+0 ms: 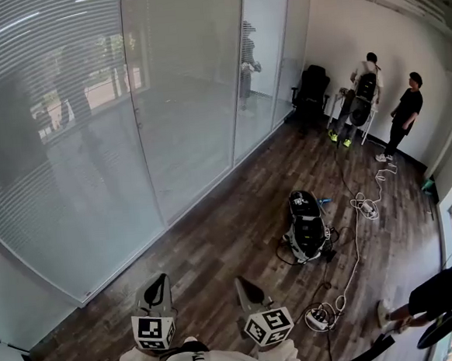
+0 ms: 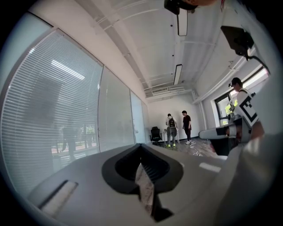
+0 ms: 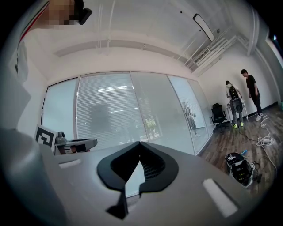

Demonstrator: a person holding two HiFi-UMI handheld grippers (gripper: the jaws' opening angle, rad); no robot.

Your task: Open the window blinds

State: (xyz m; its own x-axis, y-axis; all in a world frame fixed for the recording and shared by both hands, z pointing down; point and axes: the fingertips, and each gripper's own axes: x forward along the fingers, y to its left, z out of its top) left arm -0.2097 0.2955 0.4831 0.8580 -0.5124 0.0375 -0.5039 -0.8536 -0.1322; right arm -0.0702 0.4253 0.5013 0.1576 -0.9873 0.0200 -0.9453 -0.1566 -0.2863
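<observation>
1. Head view: the left gripper [image 1: 159, 282] and right gripper [image 1: 243, 285] are held side by side above the wood floor [image 1: 237, 222]. Both are well apart from the window blinds [image 1: 49, 112], which hang lowered behind the glass wall.
2. Left gripper view: the jaws are pressed together at the tips and pinch nothing. The blinds stand to the left, untouched.
3. Right gripper view: the jaws are pressed together and empty. The blinds stand straight ahead, clear of the tips.

Left gripper [image 1: 161, 281], right gripper [image 1: 243, 283] — level; jaws closed
</observation>
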